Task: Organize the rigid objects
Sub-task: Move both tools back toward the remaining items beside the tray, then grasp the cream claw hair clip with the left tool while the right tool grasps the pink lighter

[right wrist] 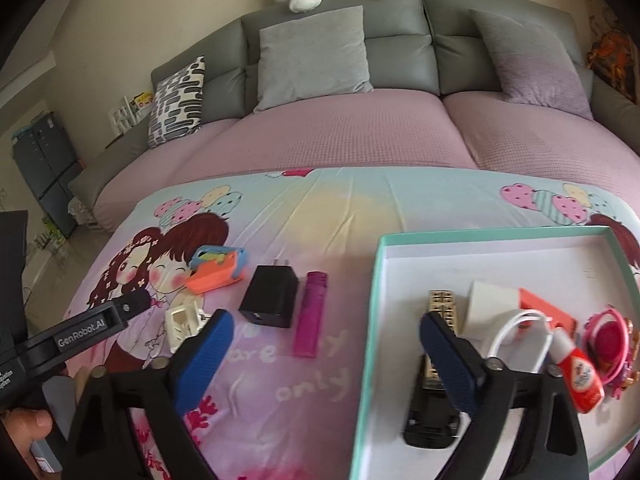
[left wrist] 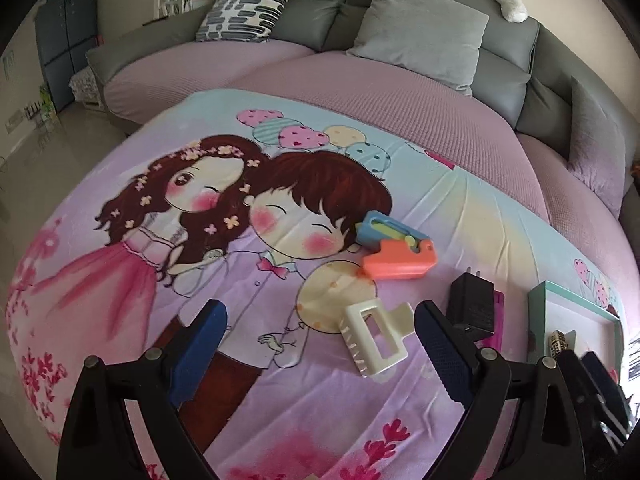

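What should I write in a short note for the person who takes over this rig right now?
Left tool: open, empty, above the white hair clip.
Right tool: open, empty, near the edge of the box.
Done: in the box lie a black car-shaped item, a white plug with cable, a red-and-white tube and a pink toy.
Left on the blanket: hair clip, orange and blue toy, black charger, pink lighter.
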Available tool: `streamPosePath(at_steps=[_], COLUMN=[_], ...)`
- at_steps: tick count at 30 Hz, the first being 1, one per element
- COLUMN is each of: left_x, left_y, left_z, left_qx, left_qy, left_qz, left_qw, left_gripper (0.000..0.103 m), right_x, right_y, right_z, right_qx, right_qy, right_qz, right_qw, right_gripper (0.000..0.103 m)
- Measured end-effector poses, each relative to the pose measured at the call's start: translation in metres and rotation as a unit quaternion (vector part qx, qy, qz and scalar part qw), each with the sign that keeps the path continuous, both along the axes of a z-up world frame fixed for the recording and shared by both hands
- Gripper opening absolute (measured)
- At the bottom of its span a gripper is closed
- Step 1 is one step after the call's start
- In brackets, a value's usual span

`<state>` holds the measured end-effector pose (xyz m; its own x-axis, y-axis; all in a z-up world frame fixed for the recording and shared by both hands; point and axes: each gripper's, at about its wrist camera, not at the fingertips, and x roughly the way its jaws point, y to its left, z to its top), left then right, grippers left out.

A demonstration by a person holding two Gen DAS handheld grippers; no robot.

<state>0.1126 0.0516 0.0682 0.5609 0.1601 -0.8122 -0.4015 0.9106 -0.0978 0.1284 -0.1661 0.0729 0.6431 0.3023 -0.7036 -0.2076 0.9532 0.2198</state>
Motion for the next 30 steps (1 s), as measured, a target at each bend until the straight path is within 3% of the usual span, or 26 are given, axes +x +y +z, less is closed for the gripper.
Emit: streamPosePath(at_steps=[3,5,9,11,22,24,30], left_x=[0.006,0.012,0.021,0.024,0.038,0.038,0.039], left_y=[-0.004,-0.007,-0.012,-0.013,-0.026,-0.026,-0.022], left_z=[-0.004,-0.007,-0.017,-0.022,-0.042,-0.046,-0.053], left_qx=[-0.021,-0.035,-0.031,-0.030,-0.012,-0.004,0.005], left_qy=[-0.005,-0.003,0.012,0.018,0.045,0.054,0.064], left_qz=[-0.012,-0.022,-0.031,-0.035,-0.057,-0.053,-0.043], left_qw=[0.9997,0.9992,0.9990,0.9988,0.9973,0.9971,0.9970], left_gripper=[0.095,0.095,0.095,0.095,0.093,0.081,0.059], right_x=[0.005,0.008,0.016,0.019,0.031,0.032,0.033], right_y=[0.013,0.019,0.028,0.033,0.045,0.048,0.058], right_z=[-0.009,-0.015,-0.026,-0.030,-0.054,-0.057,-0.061], right_qx=[-0.014,-0.020,-0.041,-0.054,-0.090,-0.094,-0.126], right_qy=[0.010,0.015,0.024,0.028,0.062,0.066,0.056], right_qz=[0.004,0.006,0.011,0.010,0.002,0.004,0.004], right_qw=[1.000,1.000,0.999,0.998,0.994,0.993,0.990], right_gripper=[0.081,0.070,0.064,0.054,0.045,0.044,0.043])
